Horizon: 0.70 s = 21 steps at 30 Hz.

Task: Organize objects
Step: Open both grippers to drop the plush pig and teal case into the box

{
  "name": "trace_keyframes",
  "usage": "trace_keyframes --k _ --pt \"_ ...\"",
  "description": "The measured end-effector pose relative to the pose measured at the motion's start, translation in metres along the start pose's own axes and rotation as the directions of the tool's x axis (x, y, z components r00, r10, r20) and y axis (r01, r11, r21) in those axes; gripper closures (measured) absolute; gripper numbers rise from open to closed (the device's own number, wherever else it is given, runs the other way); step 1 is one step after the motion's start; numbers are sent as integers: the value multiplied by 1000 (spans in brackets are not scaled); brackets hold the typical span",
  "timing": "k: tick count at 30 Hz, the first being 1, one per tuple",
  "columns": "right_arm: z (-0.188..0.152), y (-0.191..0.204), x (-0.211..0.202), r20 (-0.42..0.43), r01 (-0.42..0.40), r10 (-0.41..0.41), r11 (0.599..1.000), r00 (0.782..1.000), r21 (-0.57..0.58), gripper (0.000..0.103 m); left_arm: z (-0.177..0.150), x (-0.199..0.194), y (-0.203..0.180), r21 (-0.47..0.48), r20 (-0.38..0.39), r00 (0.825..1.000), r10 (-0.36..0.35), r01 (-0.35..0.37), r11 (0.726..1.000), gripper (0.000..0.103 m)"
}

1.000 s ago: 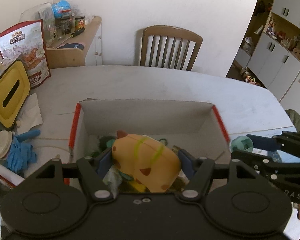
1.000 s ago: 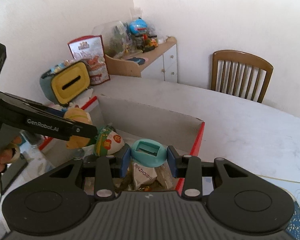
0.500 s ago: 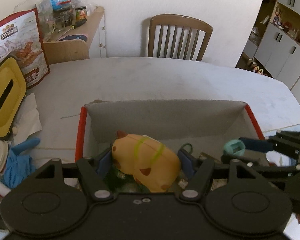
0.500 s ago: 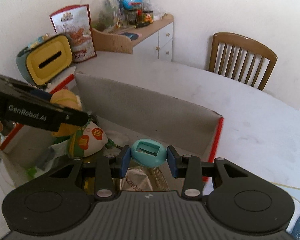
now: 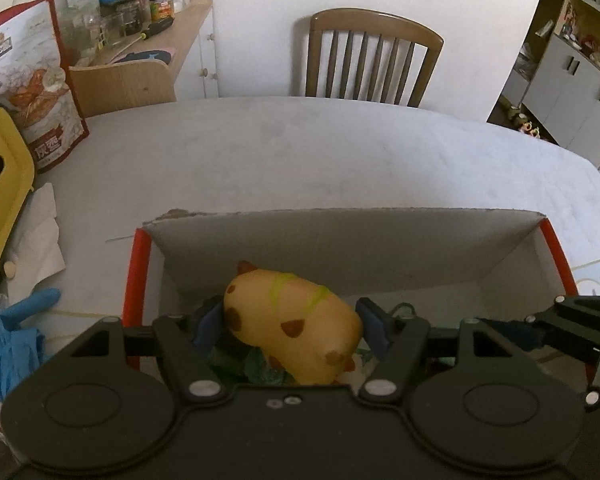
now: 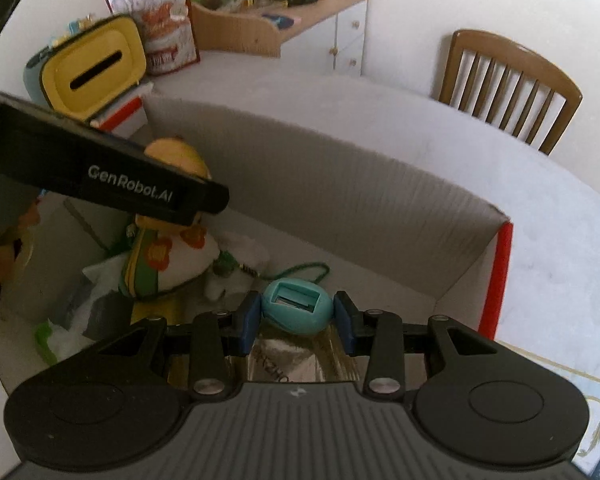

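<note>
While above box (image 5: 352, 236), plush (image 5: 292, 320), teal egg (image 6: 297, 306) gripped

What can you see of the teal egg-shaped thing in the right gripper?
The teal egg-shaped object looks like smooth plastic, with a rectangular recess in its upper face. It lies sideways, clamped at both ends by the right gripper with its blue pads, held over the open cardboard box above a crinkled foil packet.

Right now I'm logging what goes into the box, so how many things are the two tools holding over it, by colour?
Yellow: 1, the spotted plush toy in the left tool.
Teal: 1, the egg-shaped case in the right tool.
Total: 2, both held over the cardboard box.
</note>
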State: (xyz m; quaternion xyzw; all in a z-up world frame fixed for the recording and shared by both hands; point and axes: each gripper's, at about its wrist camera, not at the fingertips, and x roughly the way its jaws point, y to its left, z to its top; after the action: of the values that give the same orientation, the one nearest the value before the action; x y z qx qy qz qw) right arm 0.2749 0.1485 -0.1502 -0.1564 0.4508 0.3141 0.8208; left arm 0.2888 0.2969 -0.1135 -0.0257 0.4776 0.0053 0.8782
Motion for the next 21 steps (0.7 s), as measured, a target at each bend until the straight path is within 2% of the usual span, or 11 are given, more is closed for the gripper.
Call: trace_keyframes --k 5,10,12,14,21 --pt "-1 2 4 -32 -19 18 1000 999 -14 64 -1 3 -5 35 1 1000 11 -11 999 32" --pt "-2 2 2 -27 -24 23 1000 999 -20 64 -2 3 -10 52 -3 1000 20 -20 998 32" --pt "-3 1 -1 -21 -29 29 999 999 -17 64 -3 2 -9 47 -4 1000 13 -13 999 29" --pt "-3 0 -4 -12 -35 35 999 999 -8 63 -3 1 -8 38 -3 1000 10 -10 999 22" --pt "-11 -4 -31 41 -71 70 997 997 25 58 -9 -10 -3 9 9 1000 0 0 1000 21"
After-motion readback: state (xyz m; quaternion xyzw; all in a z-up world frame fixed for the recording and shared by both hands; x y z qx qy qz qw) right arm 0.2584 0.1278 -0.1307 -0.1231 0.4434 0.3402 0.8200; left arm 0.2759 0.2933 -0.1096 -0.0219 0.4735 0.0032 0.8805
